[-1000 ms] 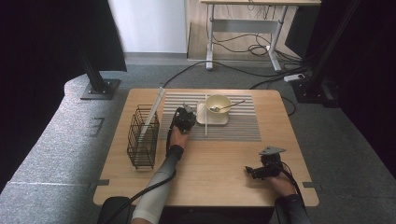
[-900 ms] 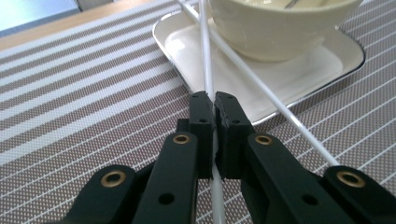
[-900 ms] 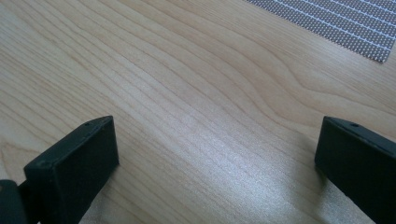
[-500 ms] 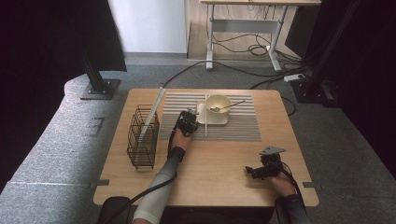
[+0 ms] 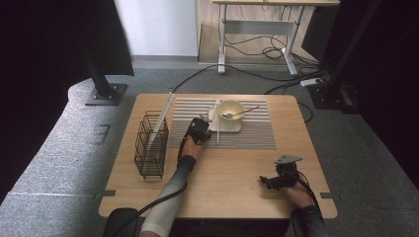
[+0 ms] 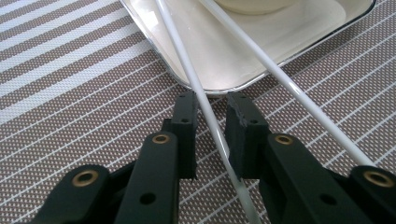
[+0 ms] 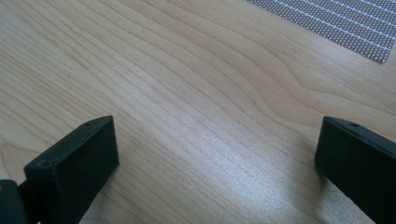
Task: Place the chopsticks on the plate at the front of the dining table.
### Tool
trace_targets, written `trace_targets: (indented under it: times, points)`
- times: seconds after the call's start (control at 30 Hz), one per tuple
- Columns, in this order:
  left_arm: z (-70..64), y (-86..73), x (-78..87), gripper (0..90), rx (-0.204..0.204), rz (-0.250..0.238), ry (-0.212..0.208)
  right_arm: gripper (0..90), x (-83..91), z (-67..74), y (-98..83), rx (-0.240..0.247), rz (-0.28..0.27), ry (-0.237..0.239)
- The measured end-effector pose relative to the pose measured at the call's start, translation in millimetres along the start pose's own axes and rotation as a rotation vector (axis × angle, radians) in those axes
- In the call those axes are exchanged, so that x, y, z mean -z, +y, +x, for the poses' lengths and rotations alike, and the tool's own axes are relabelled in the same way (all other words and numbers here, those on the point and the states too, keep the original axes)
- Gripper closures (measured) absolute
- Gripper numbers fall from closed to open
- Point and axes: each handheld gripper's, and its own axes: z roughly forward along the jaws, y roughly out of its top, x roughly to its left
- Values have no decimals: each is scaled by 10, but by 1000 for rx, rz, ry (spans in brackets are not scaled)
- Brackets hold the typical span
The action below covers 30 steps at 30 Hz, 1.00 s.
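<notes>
From above, my left gripper (image 5: 200,129) sits on the striped placemat (image 5: 247,136) beside the white tray (image 5: 232,127) that carries the cream bowl (image 5: 231,109) with a spoon (image 5: 242,113) in it. My left gripper view gives what that height hides: two glossy white chopsticks (image 6: 280,79), thin and round. One chopstick (image 6: 205,105) runs between my jaws, which stand slightly apart on either side of it; whether they touch it I cannot tell. Both sticks lie with their far ends on the tray and their near ends on the mat, long axes running away from me. My right gripper (image 7: 215,154) hovers over bare wooden table (image 7: 187,70), jaws wide apart. A wire basket (image 5: 151,145) stands at the left.
</notes>
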Motion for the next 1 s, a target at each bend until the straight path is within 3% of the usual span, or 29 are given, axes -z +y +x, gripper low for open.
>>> trace_targets:
  times: [0.2,0.4,0.53,0.67,0.77,0.83,1.0]
  points:
    - [-56,-9,-33,636,-30,2,-26,0,-1,-1,-1,2,-1,0]
    - [-22,33,51,543,3,-49,-21,0,-2,-4,1,5,-1,1]
    - [11,68,87,467,57,-74,-53,0,-1,-3,1,2,0,2]
    - [-17,91,77,372,87,-78,-100,0,-2,-4,1,5,-1,2]
    - [-41,91,34,310,98,-60,-112,0,-2,-4,0,5,-1,1]
    - [-52,83,14,297,107,-56,-132,0,-2,-2,0,3,-2,0]
    - [-91,86,-5,308,97,-40,-131,0,-1,0,-1,1,-2,-2]
